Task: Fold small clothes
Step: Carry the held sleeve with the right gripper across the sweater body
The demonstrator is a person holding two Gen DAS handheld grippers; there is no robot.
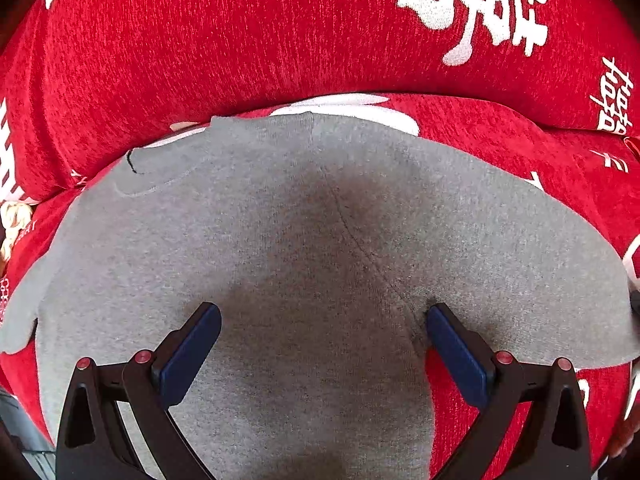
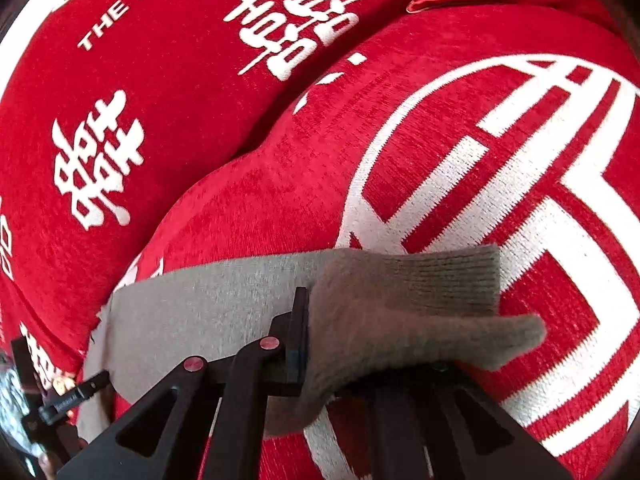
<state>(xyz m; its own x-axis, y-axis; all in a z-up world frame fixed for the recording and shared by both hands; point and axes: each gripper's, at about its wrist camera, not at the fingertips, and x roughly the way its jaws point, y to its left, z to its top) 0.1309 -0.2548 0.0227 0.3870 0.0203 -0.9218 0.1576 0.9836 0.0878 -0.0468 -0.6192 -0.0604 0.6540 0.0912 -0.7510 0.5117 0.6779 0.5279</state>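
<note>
A small grey garment (image 1: 304, 240) is spread flat on a red cushion cover (image 1: 520, 152) patterned with white characters. In the left wrist view it fills the middle of the picture, and a seam is seen running diagonally across its knit surface. A short dark thread mark lies near its upper left edge. Its ribbed cuff end (image 2: 452, 280) is shown in the right wrist view, lifted off the cover and bunched.

The right gripper (image 2: 304, 344) is clamped on that bunched end: the cloth is pinched between the closed fingers and drapes over the right one, so that finger is largely hidden. The left gripper (image 1: 324, 316) is held above the garment with its jaws spread wide, and the blue pads (image 1: 192, 352) are well apart, with grey cloth seen between them. Whether the fingertips touch the fabric cannot be told.

A second red cushion (image 2: 168, 92), printed with white characters and the words "THE BIG", is set against the far edge of the cover. A large white circular emblem (image 2: 520, 200) is woven into the cover beside the cuff.
</note>
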